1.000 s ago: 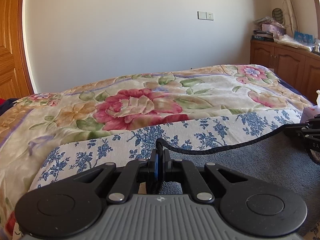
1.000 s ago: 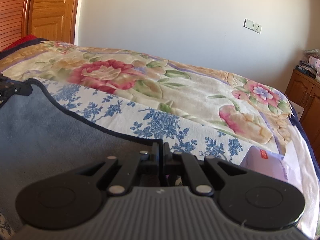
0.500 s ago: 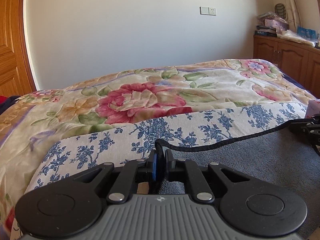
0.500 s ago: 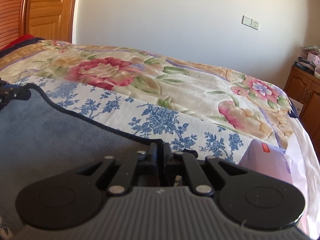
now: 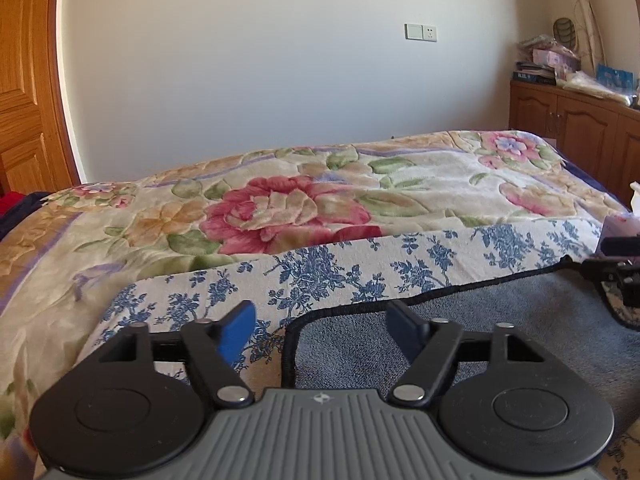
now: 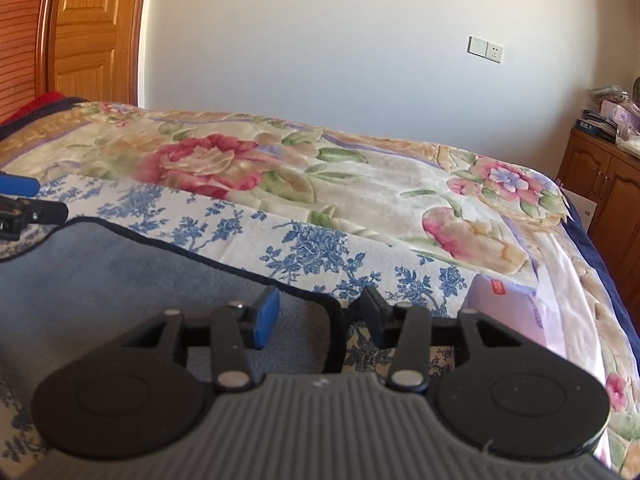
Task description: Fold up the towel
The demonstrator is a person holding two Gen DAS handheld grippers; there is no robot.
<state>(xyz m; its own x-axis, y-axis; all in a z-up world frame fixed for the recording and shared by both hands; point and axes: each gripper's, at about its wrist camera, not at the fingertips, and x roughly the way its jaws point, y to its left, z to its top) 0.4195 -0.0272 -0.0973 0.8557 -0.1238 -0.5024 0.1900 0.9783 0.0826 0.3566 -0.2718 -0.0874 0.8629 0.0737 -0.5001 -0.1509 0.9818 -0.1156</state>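
Hovering with jaws spread, the left gripper [image 5: 322, 326] and right gripper [image 6: 318, 314] should have lifted clear without dragging the towel [image 5: 480, 332] corners.

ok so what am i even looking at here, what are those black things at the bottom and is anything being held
Those black things are hand-held grippers: a person holds one in each hand, each with a camera looking forward along its two fingers. One picture is from the left gripper, the other from the right gripper.

Both look across a bed with a flowered blanket and a blue-patterned white cloth. On that cloth lies a grey towel with a dark edge. A pale box sits to the right.

Nothing is held. Both sets of fingers are spread open, one at each far corner of the towel.
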